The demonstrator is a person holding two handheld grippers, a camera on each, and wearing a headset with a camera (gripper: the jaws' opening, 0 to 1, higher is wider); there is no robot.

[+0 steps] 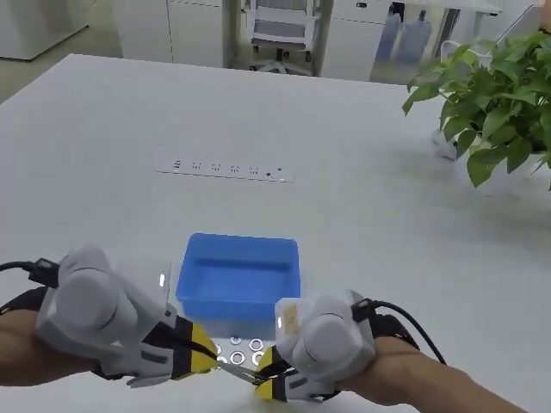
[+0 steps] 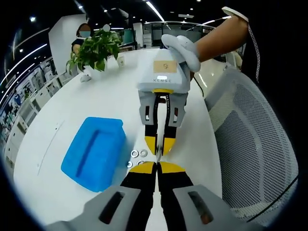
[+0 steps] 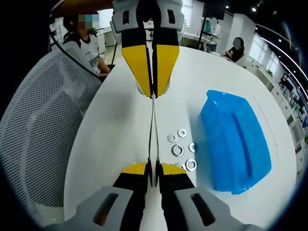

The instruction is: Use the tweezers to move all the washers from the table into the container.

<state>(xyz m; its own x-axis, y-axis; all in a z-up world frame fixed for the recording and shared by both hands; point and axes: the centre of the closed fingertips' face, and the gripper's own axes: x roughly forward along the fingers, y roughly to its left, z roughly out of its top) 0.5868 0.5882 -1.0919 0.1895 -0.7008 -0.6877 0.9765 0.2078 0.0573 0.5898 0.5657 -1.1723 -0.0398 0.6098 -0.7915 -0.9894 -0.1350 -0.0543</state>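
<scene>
Head view: left gripper point(image 1: 207, 360) and right gripper point(image 1: 265, 384) are cut off at the bottom edge. Thin tweezers point(image 1: 237, 370) are hard to see between them. Washers point(image 1: 238, 348) are partly hidden, near the blue container point(image 1: 241, 277).
Left gripper view: white table point(image 2: 106, 96), plant point(image 2: 94, 48).
Right gripper view: both grippers clamp the tweezers, one at each end.

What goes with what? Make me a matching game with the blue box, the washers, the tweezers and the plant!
1 container
2 washers
3 tweezers
4 plant

A green, far right in the head view
B pinched by left gripper and right gripper
C blue
D on the table beside the container

Pairs: 1-C, 2-D, 3-B, 4-A
</scene>
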